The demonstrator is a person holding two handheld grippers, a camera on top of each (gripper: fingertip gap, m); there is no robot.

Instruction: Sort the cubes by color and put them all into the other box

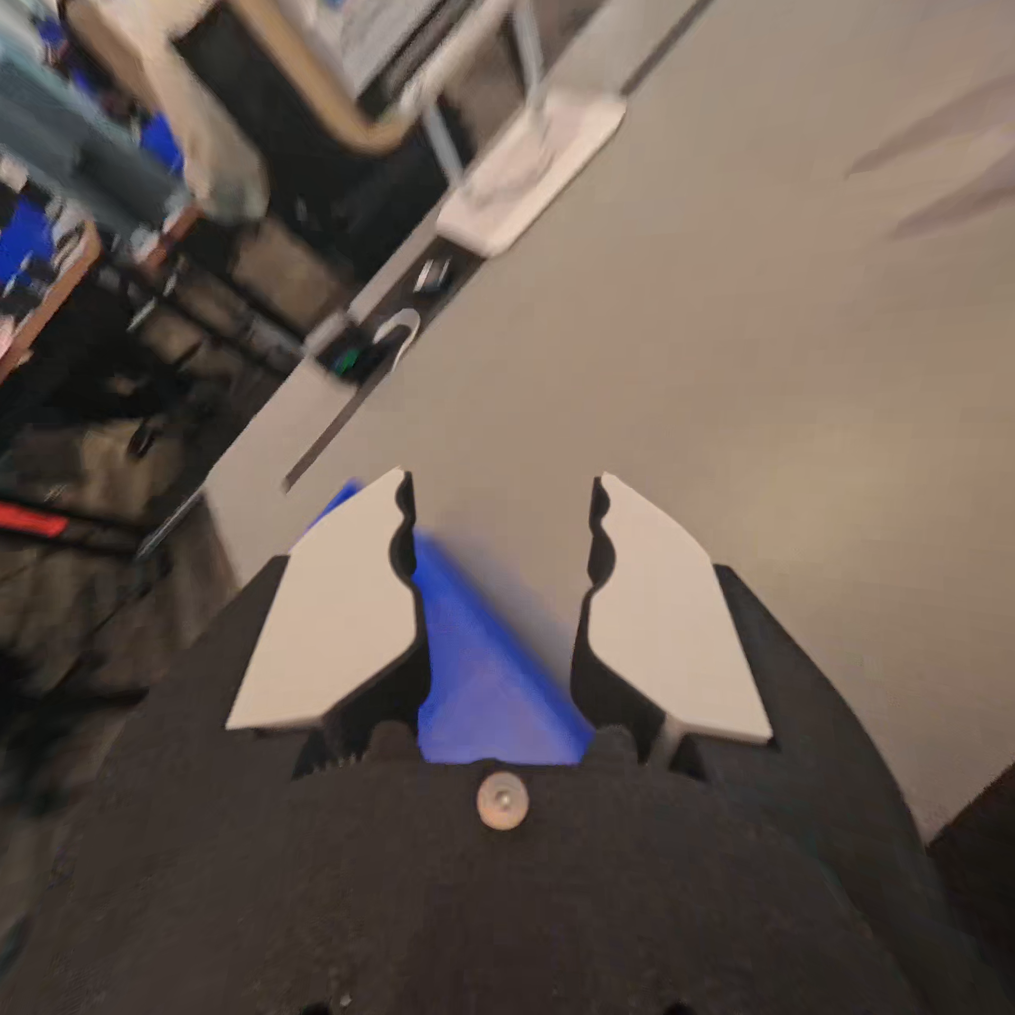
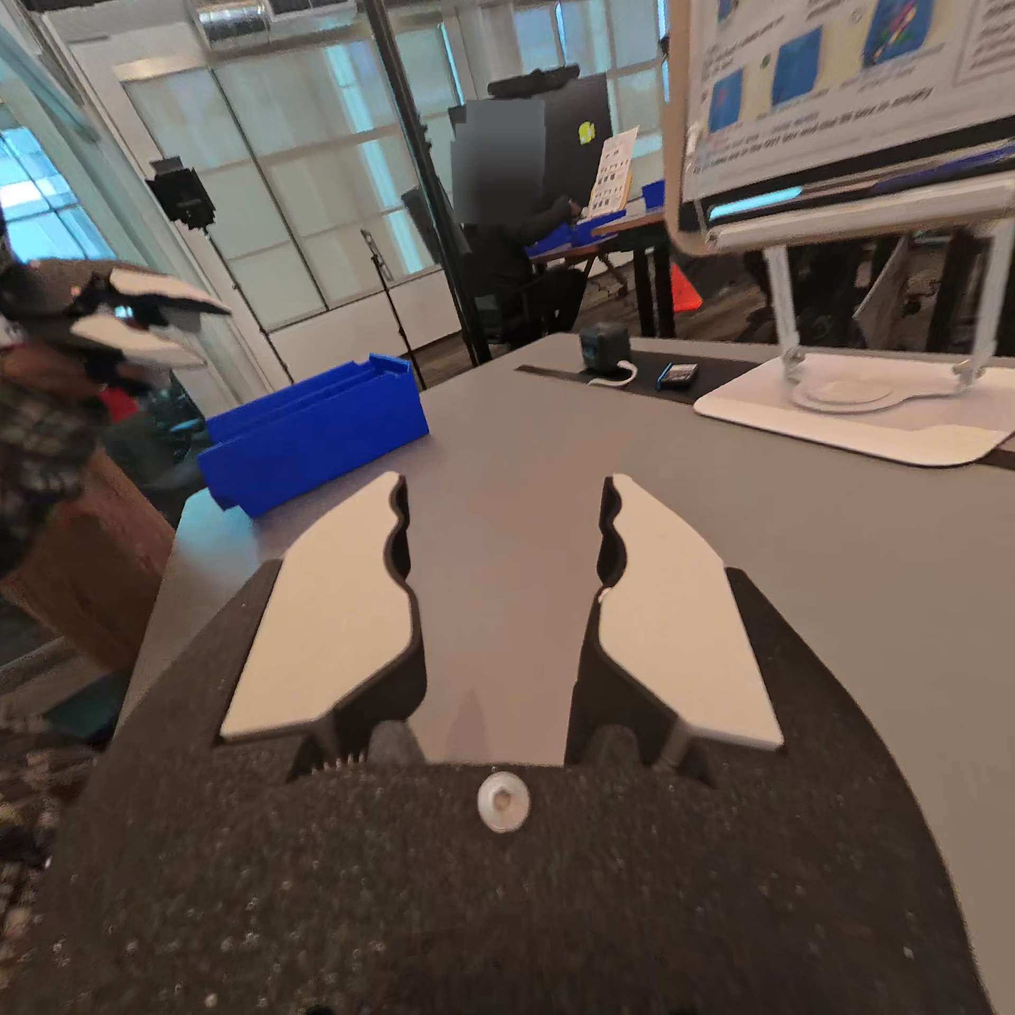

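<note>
while the left wrist view smears w/ motion blur, the right wrist view stays sharp, so that's the one to trust. blue box [image 2: 313, 434] sits on the grey table [image 2: 714, 549] near the table's left edge, well ahead-left of the right gripper [image 2: 505, 489]. it's bright blue plastic, long & narrow, open-topped, w/ a notched rim at its far end. inside there looks to be a lengthwise wall or a 2nd nested bin, can't tell which. long axis runs on a diagonal, near end toward the left edge, far end pointing away & to the right. contents hidden from this angle, no cubes visible.

right gripper: white fingers [image 2: 329, 604] spread wide apart, nothing between them, just bare table showing thru the gap.

left gripper [image 1: 500, 483] in its own view: fingers likewise spread, not clamped on anything. a blurred blue shape, prob the blue box, shows below & between them, also peeking past the left finger's outer edge. camera tilted here, table runs off at an angle.

in the right wrist view the left gripper is up in the air at far left, above & left of the box, apart from it.

white stand base [image 2: 857, 417] rests on the far right of the table, holding a screen [image 2: 846, 88] above. small dark devices lie on a black strip [image 2: 631, 368] at the table's back edge. a person [image 2: 505, 247] sits at another desk behind.
</note>
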